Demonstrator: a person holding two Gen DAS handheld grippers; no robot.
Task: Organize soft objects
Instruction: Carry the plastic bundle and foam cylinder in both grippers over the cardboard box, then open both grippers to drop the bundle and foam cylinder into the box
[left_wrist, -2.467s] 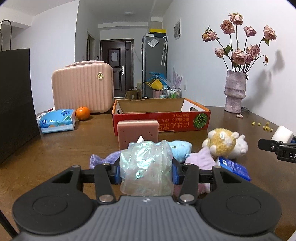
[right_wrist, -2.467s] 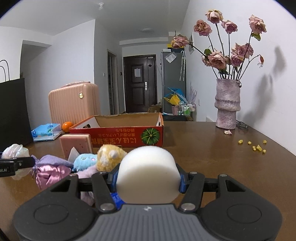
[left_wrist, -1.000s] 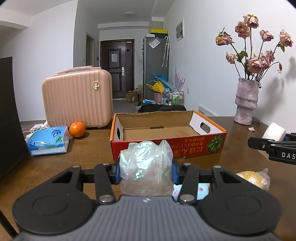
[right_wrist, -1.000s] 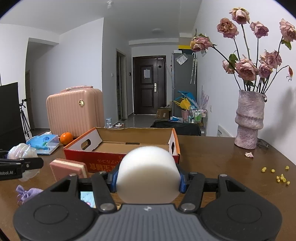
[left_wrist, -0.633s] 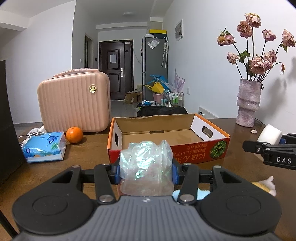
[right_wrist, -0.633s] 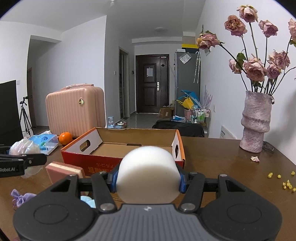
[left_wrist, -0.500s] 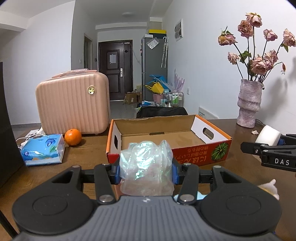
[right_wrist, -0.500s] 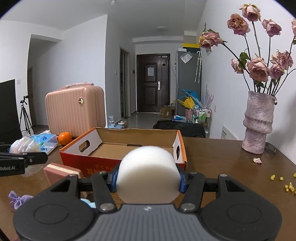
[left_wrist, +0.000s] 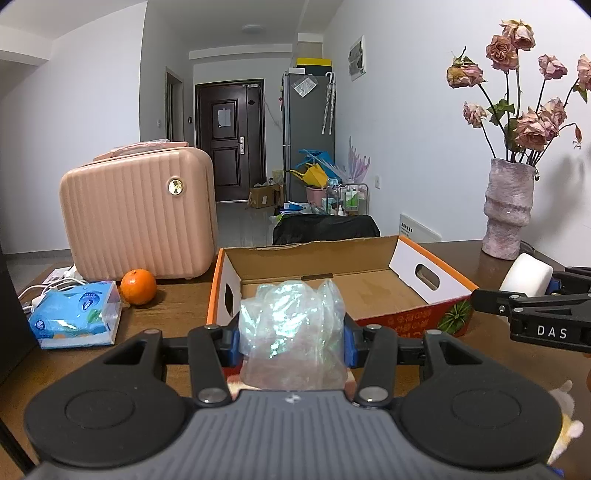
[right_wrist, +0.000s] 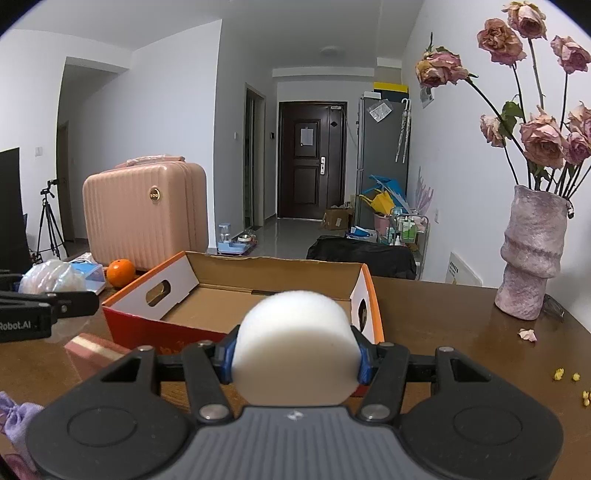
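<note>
Your left gripper (left_wrist: 291, 341) pinches the crinkly plastic bag (left_wrist: 291, 332), your right gripper (right_wrist: 295, 360) the white sponge (right_wrist: 293, 347); releasing short of the cardboard box (right_wrist: 192, 269) rim drops both outside.

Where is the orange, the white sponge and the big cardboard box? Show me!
orange (left_wrist: 138, 287), left wrist view, middle of its peel.
white sponge (right_wrist: 293, 347), right wrist view, middle of its rounded front.
cardboard box (right_wrist: 269, 275), right wrist view, inside of its far wall.
</note>
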